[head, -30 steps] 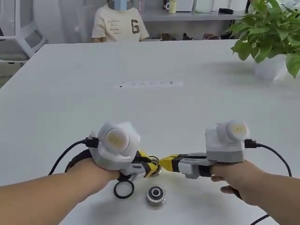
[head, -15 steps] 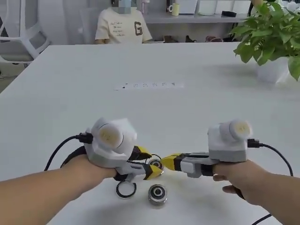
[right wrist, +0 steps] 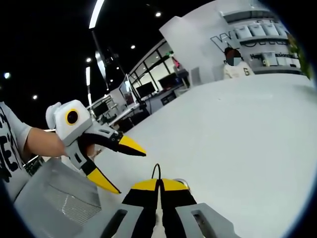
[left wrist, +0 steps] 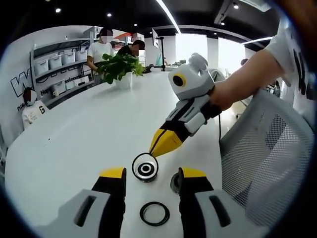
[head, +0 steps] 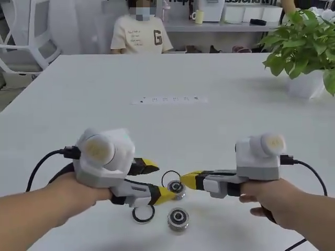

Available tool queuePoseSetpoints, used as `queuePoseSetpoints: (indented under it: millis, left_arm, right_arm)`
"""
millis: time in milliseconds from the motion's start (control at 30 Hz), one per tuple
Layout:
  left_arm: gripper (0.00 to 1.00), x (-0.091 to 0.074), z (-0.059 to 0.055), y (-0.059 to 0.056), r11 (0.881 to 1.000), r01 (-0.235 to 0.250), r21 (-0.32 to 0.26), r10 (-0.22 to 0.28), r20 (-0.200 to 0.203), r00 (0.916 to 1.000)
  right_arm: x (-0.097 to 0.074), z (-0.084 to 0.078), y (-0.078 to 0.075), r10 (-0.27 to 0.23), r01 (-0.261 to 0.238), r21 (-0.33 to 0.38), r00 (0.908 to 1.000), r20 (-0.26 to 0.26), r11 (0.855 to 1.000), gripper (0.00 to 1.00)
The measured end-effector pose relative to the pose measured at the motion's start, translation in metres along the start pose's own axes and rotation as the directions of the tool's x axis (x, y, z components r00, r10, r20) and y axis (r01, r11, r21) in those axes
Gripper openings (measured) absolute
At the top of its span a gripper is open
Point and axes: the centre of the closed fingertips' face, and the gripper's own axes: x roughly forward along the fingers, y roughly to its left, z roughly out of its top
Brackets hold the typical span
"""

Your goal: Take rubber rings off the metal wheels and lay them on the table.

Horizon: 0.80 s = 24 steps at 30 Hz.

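My right gripper (head: 187,181) is shut on a thin black rubber ring (head: 169,177), pinching its edge. The ring (left wrist: 139,159) stands tilted up over a small metal wheel (head: 177,190); I cannot tell whether it still touches the wheel (left wrist: 146,170). In the right gripper view the ring (right wrist: 156,171) shows edge-on above my shut right gripper (right wrist: 158,187). My left gripper (head: 159,181) is open, its yellow tips either side of the wheel without touching it. A second wheel (head: 178,218) and a loose ring (head: 143,213) lie on the table nearer me.
The white table (head: 172,125) stretches far ahead with a flush socket strip (head: 168,98) at its middle. A potted plant (head: 306,49) stands at the far right. A person sits at the far edge. Cables trail from both grippers towards me.
My left gripper has opened and drawn back to the left, off the wheel. The right gripper has raised the ring at one side. The head camera has tilted slightly.
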Motion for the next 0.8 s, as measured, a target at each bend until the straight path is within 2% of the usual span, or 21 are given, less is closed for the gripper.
queuePoseSetpoints:
  millis: [333,433,467,800]
  left_arm:
    - [0.50,-0.022,-0.002,-0.003,1.000,-0.010,-0.027,0.011,0.019,0.9998]
    - [0.52,-0.023,-0.003,-0.003,1.000,-0.011,-0.028,0.012,0.021,0.9997]
    - [0.52,-0.031,-0.003,-0.006,0.999,-0.013,-0.040,0.014,0.029,0.9995]
    - [0.60,-0.052,-0.007,-0.007,0.997,-0.026,-0.071,0.030,0.051,0.9982]
  right_arm:
    - [0.002,0.004,0.012,0.026,-0.026,-0.006,0.9997,-0.003,1.000,0.00]
    - [0.002,0.004,0.013,0.027,-0.027,-0.007,0.9996,-0.003,1.000,0.00]
    - [0.003,0.005,0.018,0.040,-0.040,-0.009,0.9992,-0.007,0.999,0.00]
    - [0.012,0.002,0.033,0.077,-0.078,-0.017,0.9964,-0.036,0.997,0.00]
